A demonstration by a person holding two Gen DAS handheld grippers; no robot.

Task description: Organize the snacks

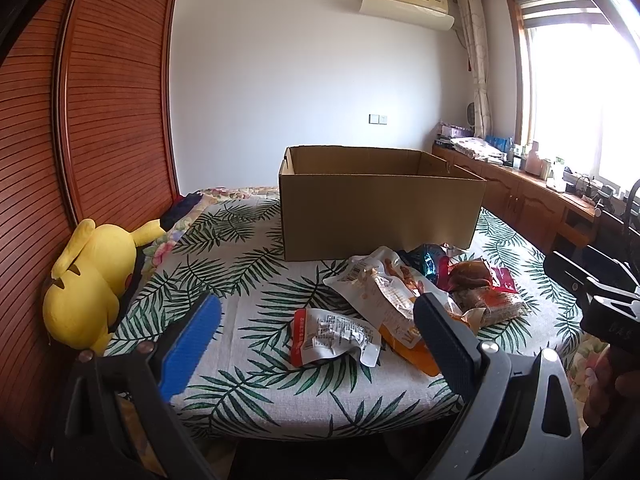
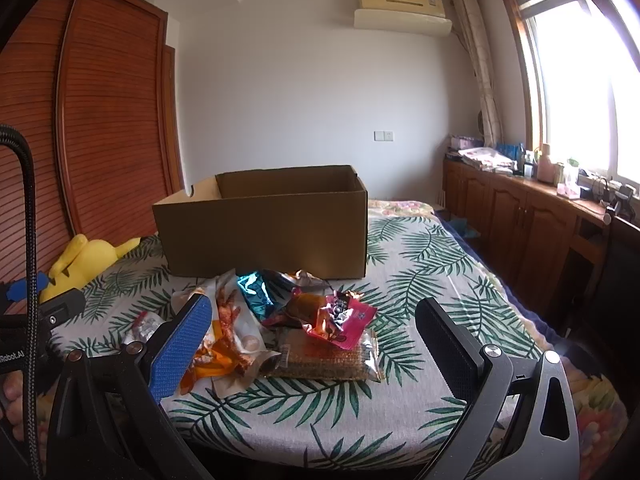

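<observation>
A heap of snack packets [image 1: 420, 292] lies on the leaf-print bed cover, in front of an open cardboard box [image 1: 380, 208]. A red and white packet [image 1: 332, 336] lies nearest my left gripper [image 1: 320, 344], which is open and empty just short of the heap. In the right wrist view the heap [image 2: 288, 332] shows a pink packet [image 2: 344, 320] on top of a clear-wrapped biscuit pack [image 2: 324, 360], with the box [image 2: 272, 228] behind. My right gripper [image 2: 316, 352] is open and empty, near the heap's front.
A yellow plush toy [image 1: 88, 280] lies at the bed's left edge by the wooden wardrobe [image 1: 100, 100]. A wooden counter [image 2: 540, 216] with clutter runs along the right under the window. The bed cover [image 2: 440, 280] extends to the right of the heap.
</observation>
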